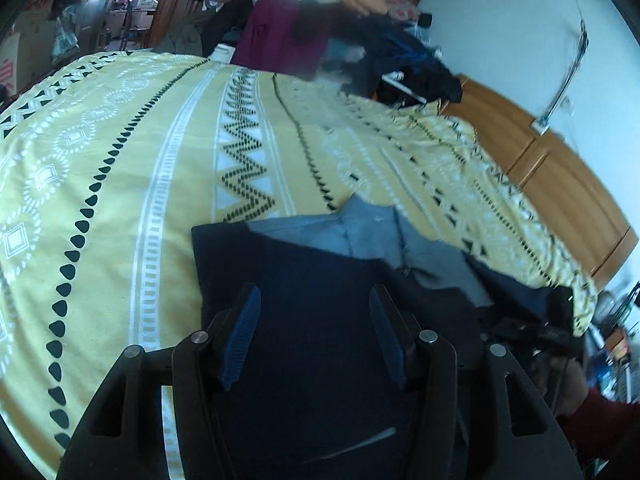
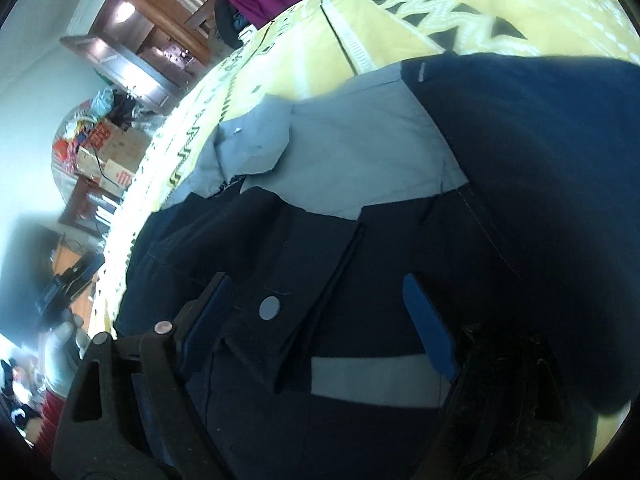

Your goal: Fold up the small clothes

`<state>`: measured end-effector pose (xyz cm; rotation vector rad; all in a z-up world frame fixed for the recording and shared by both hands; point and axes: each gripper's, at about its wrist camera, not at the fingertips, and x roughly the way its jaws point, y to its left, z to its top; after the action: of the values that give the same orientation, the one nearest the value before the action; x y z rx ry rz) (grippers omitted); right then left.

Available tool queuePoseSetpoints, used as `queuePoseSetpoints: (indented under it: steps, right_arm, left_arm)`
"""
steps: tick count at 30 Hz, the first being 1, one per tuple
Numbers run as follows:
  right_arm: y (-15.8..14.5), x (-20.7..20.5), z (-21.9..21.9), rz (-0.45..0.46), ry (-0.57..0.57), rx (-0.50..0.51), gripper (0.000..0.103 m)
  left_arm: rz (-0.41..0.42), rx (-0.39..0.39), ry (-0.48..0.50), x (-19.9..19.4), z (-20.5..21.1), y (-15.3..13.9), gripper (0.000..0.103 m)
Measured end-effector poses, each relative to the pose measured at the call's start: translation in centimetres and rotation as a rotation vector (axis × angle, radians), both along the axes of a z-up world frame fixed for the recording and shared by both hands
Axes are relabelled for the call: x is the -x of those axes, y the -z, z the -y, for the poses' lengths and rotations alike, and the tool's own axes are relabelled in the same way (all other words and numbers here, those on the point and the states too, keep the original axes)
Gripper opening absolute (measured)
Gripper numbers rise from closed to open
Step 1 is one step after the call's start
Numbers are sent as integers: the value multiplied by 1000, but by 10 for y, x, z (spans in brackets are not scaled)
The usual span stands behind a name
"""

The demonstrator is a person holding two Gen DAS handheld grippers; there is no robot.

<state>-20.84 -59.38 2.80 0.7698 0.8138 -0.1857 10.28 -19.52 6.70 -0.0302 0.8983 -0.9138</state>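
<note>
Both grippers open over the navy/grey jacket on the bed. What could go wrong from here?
1. The left gripper hovers over flat dark cloth of the jacket, with no edge between its fingers; closing may pinch several layers or nothing.
2. The right gripper straddles a pocket flap with a grey snap; it may grab only the flap, dragging the fold askew.
3. The grey collar lies rumpled and could get folded in creased.
</note>
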Motion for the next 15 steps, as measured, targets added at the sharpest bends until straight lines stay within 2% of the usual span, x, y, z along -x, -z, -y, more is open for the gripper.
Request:
queuePoseSetpoints:
  steps: [3, 6, 9, 10, 12, 15]
  right_arm:
    - [0, -15, -6, 0, -60, 10, 76]
    - [3, -32, -16, -25, -123, 46, 74]
    - [6, -39, -15, -62, -125, 67, 28]
    - [7, -38, -9, -54, -119, 60, 2]
    - [3, -35, 4, -34, -113, 23, 3]
    - [-12, -24, 23, -5, -77, 96, 3]
  left_arm:
    - [-12, -59, 37, 3, 9, 18, 57]
    - [-20, -89, 39, 4, 17, 35, 57]
    - [-11, -140, 39, 2, 25, 54, 57]
    - [-4, -170, 44, 4, 28, 60, 57]
    - [9, -234, 58, 3, 47, 74, 57]
    - [-10, -252, 56, 2, 46, 82, 57]
